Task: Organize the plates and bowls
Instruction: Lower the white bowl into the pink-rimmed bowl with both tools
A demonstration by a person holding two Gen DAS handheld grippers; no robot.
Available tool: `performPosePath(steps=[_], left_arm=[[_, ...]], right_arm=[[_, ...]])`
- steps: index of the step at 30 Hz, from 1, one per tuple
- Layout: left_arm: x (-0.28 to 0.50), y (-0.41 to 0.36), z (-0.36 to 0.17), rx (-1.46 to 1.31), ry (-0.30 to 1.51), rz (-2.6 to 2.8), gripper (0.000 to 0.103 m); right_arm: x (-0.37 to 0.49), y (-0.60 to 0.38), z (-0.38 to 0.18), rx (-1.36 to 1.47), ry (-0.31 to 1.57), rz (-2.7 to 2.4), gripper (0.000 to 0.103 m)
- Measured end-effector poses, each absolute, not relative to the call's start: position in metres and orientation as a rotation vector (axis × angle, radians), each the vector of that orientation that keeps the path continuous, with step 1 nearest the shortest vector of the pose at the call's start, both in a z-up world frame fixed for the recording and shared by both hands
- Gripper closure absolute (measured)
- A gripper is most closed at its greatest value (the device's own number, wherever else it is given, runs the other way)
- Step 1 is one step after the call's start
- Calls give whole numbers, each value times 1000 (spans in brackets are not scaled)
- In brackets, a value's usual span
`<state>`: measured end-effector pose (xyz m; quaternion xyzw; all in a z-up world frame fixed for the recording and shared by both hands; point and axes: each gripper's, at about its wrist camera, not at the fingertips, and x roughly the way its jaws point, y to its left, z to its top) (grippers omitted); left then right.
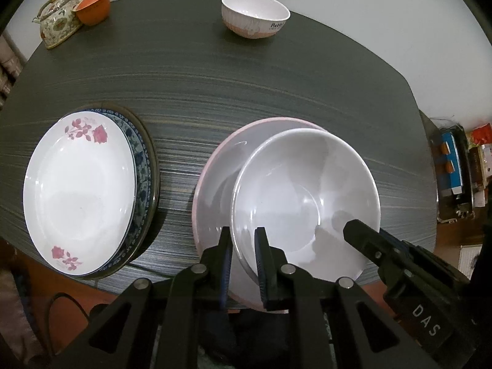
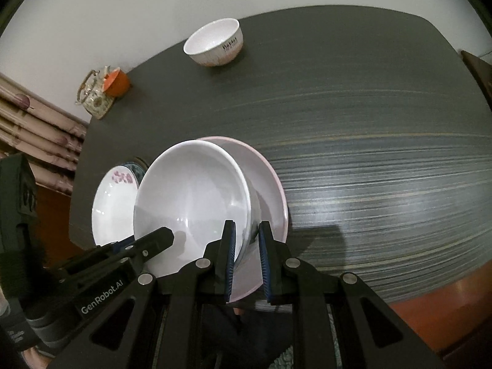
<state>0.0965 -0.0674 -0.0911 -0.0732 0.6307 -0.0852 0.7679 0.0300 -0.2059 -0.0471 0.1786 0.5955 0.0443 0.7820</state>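
A plain white bowl (image 1: 304,196) sits inside a wider pink-rimmed bowl (image 1: 215,178) at the table's near edge. My left gripper (image 1: 243,252) straddles the white bowl's near-left rim, one finger inside and one outside, with a small gap at the rim. My right gripper (image 2: 247,246) straddles its near-right rim (image 2: 243,240) the same way and shows in the left wrist view (image 1: 363,233). A stack of plates topped by a rose-patterned plate (image 1: 80,193) lies to the left. A small white and pink bowl (image 1: 255,15) stands at the far edge.
A floral teapot (image 1: 58,21) and an orange cup (image 1: 92,7) stand at the far left corner of the dark striped table (image 1: 246,92). Boxes and clutter (image 1: 458,169) lie on the floor to the right. A curtain (image 2: 37,135) hangs to the left.
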Motion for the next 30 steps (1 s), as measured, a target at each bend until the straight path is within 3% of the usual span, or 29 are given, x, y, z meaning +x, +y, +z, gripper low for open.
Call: performPosePath(steps=[30], left_arm=[[101, -88, -101, -103, 1370, -160, 88]], right_arm=[[32, -182, -61, 231, 1310, 60, 82]])
